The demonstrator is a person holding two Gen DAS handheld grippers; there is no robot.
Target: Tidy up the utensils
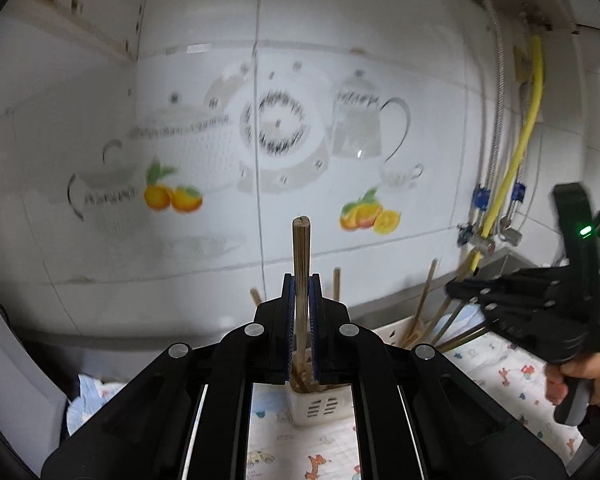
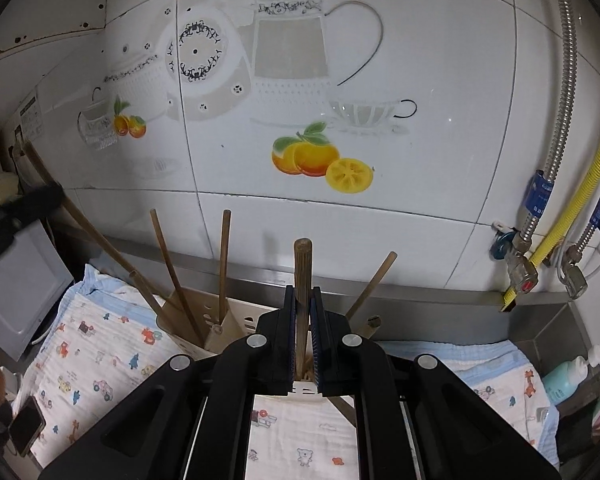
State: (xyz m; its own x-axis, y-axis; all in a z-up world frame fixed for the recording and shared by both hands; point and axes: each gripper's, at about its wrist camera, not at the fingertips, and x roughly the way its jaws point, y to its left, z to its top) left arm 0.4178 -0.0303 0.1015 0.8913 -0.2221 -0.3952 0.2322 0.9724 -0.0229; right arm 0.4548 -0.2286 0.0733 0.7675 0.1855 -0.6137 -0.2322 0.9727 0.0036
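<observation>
Your left gripper (image 1: 301,296) pinches a ribbed brown wooden chopstick (image 1: 301,264) upright, fingers nearly together, above the white slotted plastic holder (image 1: 316,404) at six o'clock. Your right gripper (image 2: 303,308) clamps a second grooved wooden chopstick (image 2: 302,280) just as narrowly, over the beige perforated utensil caddy (image 2: 220,320) at nine o'clock, where more wooden sticks (image 2: 225,260) lean, on the cartoon-print cloth (image 2: 100,360).

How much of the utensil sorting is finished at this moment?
Done: several chopsticks already stand in the beige holder. In hand: the left gripper and the right gripper are each shut on a wooden stick, above holders. Left: lowering and releasing both.
</observation>
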